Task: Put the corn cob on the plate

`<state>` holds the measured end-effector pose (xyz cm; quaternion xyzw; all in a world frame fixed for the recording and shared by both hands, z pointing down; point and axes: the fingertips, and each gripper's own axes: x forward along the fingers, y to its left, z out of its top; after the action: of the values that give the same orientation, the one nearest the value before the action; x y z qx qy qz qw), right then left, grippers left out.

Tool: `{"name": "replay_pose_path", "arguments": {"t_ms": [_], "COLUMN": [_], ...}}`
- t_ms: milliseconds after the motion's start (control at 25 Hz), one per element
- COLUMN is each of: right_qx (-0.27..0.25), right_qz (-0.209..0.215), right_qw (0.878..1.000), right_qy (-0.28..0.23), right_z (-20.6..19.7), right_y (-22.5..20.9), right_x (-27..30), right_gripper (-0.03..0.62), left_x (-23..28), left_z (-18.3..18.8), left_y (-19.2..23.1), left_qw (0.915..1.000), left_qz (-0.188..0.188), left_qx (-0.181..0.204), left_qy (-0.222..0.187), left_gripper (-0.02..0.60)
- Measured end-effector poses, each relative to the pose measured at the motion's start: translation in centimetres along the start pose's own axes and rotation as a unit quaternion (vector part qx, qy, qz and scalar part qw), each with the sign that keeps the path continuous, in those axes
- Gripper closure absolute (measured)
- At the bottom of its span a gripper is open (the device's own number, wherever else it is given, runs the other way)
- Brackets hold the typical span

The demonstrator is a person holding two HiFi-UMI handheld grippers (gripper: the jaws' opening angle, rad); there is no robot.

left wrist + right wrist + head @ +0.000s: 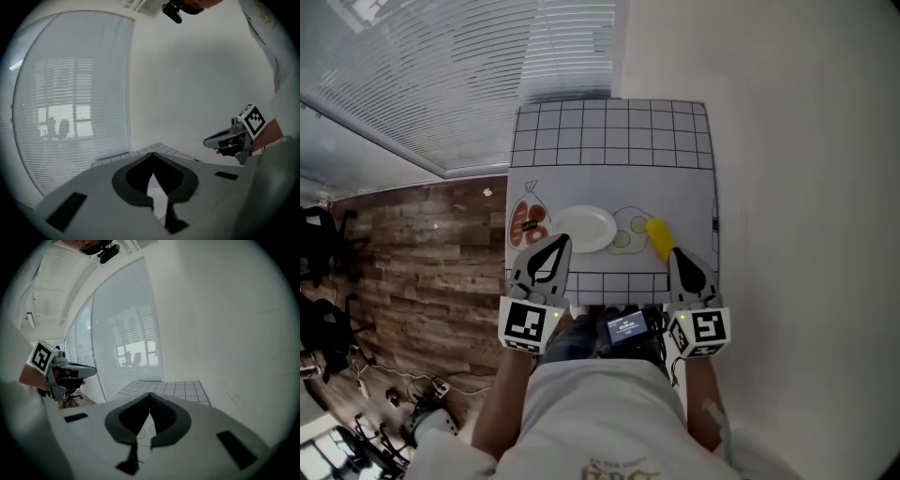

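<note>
The yellow corn cob [659, 238] lies on the white gridded mat [609, 131], just right of the empty white plate [581, 229]. My right gripper [677, 253] hovers over the mat's near edge, its tips a short way from the cob's near end; its jaws meet at the tip with nothing between them [150, 394]. At the plate's near left edge hangs my left gripper [562, 242], jaws also together and empty [152, 154]. Each gripper shows in the other's view: the right gripper [229, 138] and the left gripper [70, 369].
A clear bag with red contents [528, 223] lies left of the plate. Two pale round shapes [630, 231] sit between plate and cob. A white wall [806, 187] runs along the table's right side, window blinds [459, 75] behind, and a wooden floor [422, 253] to the left.
</note>
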<state>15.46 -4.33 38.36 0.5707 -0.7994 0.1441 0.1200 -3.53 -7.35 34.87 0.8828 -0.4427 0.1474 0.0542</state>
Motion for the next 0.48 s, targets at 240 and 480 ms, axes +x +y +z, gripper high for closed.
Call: {"name": "replay_pose_path", "arguments": {"t_ms": [240,480], "right_qx": [0.016,0.002], "right_qz": [0.005,-0.007], "right_qw": [1.0,0.999], "right_qy": [0.019,0.05], "right_z": [-2.1,-4.5], "right_y": [-0.8,-1.7], "right_x": [0.5,1.0], "right_gripper": [0.588,0.588], "left_x": [2.1,3.6], "left_z": [-1.8,-4.4], "left_y": [-2.2,-4.5], "left_qw": [0.9995,0.9974], "left_qz": [-0.021,-0.055], "left_qx": [-0.016,-0.017], "left_qy": [0.018,0.044], "left_gripper": [0.574,0.574]}}
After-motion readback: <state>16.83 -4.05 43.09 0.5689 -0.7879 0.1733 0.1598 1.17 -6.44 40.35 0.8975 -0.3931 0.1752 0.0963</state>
